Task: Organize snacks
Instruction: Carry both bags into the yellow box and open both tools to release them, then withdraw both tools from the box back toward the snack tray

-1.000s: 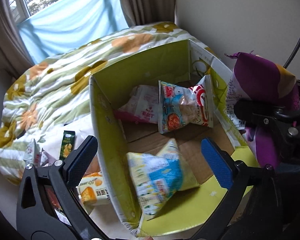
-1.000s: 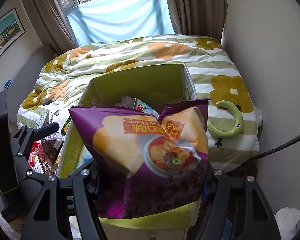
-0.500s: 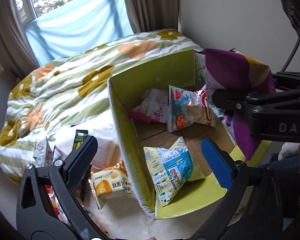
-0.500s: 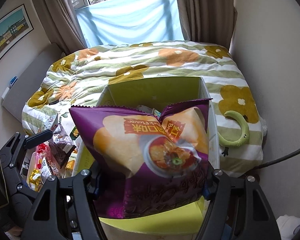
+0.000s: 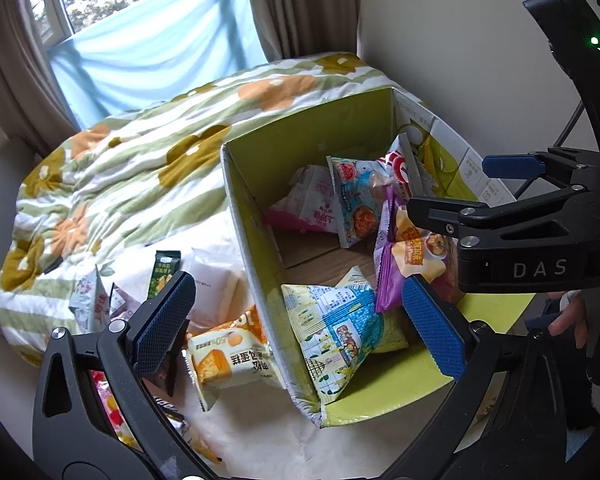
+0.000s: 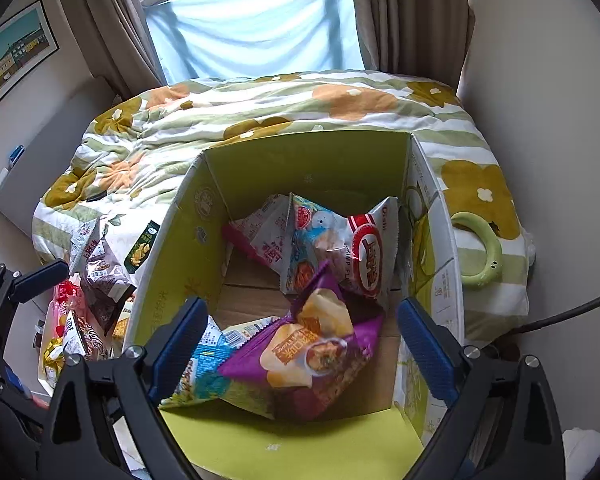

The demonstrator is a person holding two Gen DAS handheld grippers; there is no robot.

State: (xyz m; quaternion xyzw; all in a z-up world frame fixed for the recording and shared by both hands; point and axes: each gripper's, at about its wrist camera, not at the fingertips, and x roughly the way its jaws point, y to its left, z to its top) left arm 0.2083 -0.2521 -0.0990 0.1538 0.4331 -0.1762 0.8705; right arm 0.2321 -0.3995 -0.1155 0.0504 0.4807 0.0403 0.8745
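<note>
The cardboard box [image 6: 308, 168] with the lime-green lining sits on the bed beside the flowered quilt [image 6: 260, 108] and already holds several packets: a pink-and-white packet [image 6: 268, 236] and a red-and-white shrimp chip bag [image 6: 370, 256] against the far wall, and a yellow-and-blue bag [image 5: 340, 328] near the front. The purple chip bag [image 6: 312, 356] lies inside the box on top of that yellow-and-blue bag, clear of the right gripper [image 6: 300, 344], whose jaws are opening with nothing pressed between the pads. The left gripper [image 5: 300, 320] hangs wide open and empty over the box's left wall. Much is left, by my reading: an orange-and-white cake packet [image 5: 228, 356], a dark green packet [image 5: 164, 272] and a heap of other snacks [image 6: 88, 280] lie outside on the bed, left of the box.
</note>
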